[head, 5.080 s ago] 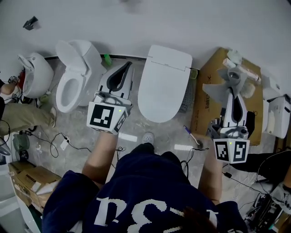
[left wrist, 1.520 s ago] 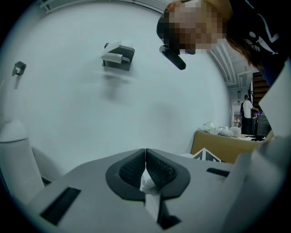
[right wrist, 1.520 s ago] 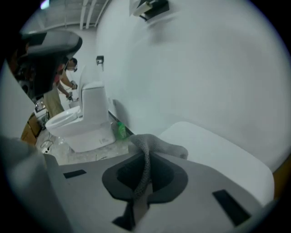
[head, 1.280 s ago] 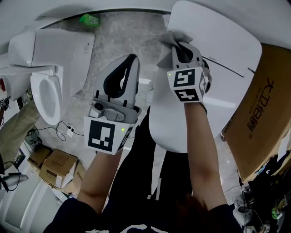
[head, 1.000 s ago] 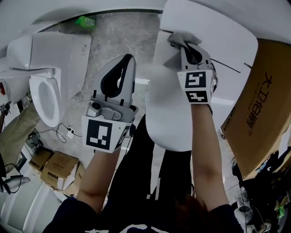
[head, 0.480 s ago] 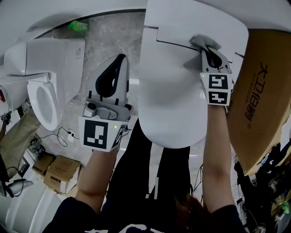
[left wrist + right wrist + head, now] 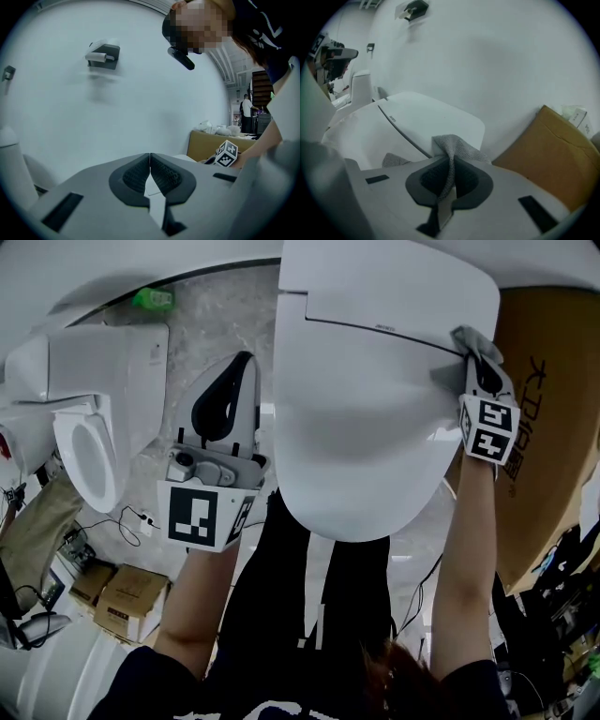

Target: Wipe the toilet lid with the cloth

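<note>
Grey cloth [image 7: 457, 146] is sitting at the right rear edge of the toilet lid [image 7: 375, 409], by the hinge seam, touching the lid. Right tongs [image 7: 451, 166] are clamping it: right gripper view is showing fabric pinched between the pads, head view only a grey tuft past the tips. Left tongs [image 7: 150, 164] are pressing together on nothing, hanging over the floor between the lid and the open toilet [image 7: 84, 451]. Cardboard box [image 7: 553, 427] is sitting just right of the lid
</note>
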A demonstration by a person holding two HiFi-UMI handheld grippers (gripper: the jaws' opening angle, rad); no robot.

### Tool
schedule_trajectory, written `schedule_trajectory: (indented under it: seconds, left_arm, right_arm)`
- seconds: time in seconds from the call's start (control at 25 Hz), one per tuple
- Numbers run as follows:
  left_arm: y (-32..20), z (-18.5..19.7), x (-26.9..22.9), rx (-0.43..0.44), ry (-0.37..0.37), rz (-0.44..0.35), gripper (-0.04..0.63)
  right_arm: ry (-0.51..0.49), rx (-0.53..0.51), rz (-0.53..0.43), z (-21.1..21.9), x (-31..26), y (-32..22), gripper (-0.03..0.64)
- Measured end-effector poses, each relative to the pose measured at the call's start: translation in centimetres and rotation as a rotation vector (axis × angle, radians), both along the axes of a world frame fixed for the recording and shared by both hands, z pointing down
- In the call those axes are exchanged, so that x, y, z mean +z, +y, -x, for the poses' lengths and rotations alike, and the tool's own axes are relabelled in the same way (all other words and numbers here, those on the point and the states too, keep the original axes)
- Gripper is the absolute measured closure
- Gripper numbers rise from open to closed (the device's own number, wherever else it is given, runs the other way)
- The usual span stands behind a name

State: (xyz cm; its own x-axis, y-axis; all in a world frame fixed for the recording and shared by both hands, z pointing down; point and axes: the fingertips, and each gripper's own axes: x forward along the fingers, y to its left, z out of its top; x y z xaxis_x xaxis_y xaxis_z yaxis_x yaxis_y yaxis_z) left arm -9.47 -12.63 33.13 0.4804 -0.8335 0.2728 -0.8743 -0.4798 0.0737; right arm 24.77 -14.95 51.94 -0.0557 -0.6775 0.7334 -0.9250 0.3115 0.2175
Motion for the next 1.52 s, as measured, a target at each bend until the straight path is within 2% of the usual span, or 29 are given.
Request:
schedule_trajectory:
  seconds: [0.2,0.32,0.48,0.72,0.84,1.08,1.36,1.44,1.52]
  left_arm:
    - [0.1,0.3,-0.3,-0.005,0.001,-0.005,0.574]
    - [0.1,1.0,-0.2,-0.02,0.007,-0.009,0.574]
    - [0.4,1.6,0.1,-0.034,0.014,-0.002,0.574]
    - [0.4,3.4,-0.1,-0.053,0.006,-0.006,0.574]
    - [0.6,4.6,-0.2,-0.066,0.0,-0.004,0.574]
    - [1.0,6.3,0.1,-0.089,-0.004,-0.002,0.574]
    - [1.5,5.5,0.2,-0.072,-0.001,0.002,0.574]
    - [1.7,5.2,0.1,-0.066,-0.003,-0.002,0.574]
    - [1.8,5.0,-0.2,-0.064,-0.003,-0.006,0.574]
  right_arm:
    - [-0.019,0.164,-0.014,-2.2,0.1,2.0,0.591]
    - [-0.039,0.174,-0.026,0.1,0.1,2.2,0.592]
    - [-0.072,0.076,-0.028,6.7,0.1,1.2,0.592]
    - [-0.115,-0.137,-0.047,19.2,-0.4,-1.0,0.592]
    - [-0.116,-0.198,-0.05,23.5,-0.5,-1.4,0.591]
    - [-0.131,-0.302,-0.043,28.5,-0.7,-1.9,0.591]
    - [-0.12,-0.574,-0.001,35.7,-0.6,0.6,0.591]
    - [-0.109,-0.615,0.004,35.6,-0.6,1.7,0.591]
    - [-0.098,-0.599,0.0,33.7,-0.6,2.4,0.591]
